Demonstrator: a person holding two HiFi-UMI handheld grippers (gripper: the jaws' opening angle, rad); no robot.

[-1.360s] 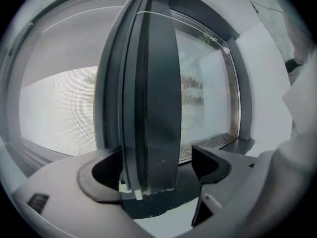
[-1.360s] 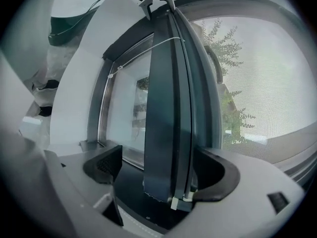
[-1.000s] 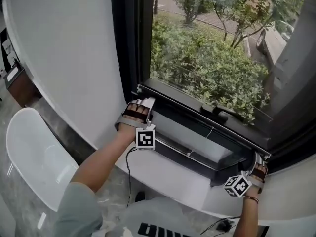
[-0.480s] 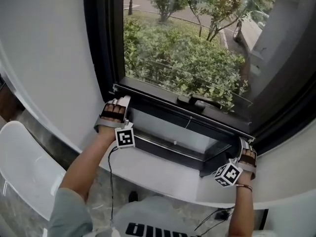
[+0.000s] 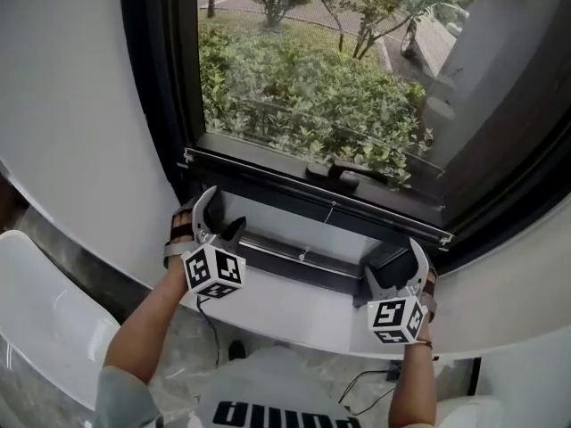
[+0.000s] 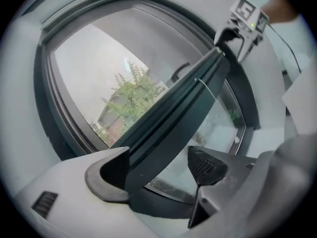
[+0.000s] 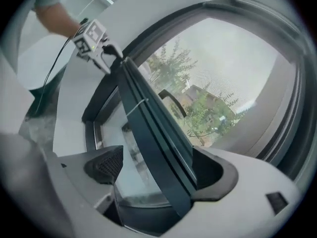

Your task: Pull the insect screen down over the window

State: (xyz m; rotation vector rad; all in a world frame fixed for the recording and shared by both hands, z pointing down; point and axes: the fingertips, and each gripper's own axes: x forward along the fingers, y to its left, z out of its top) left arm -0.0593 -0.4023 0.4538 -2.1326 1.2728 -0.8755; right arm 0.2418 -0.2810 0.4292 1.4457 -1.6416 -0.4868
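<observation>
Dark screen bar [image 5: 285, 255] sits between my parted jaws at each end, left gripper [image 6: 158, 166] just narrowing, right gripper [image 7: 161, 168] loose, to pull evenly.

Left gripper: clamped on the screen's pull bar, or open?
Open. The pull bar runs between the left gripper's jaws, against one, with a gap to the other; they have just been closing.

Green shrubs [image 5: 303, 96] outside; white chair [image 5: 40, 319].
</observation>
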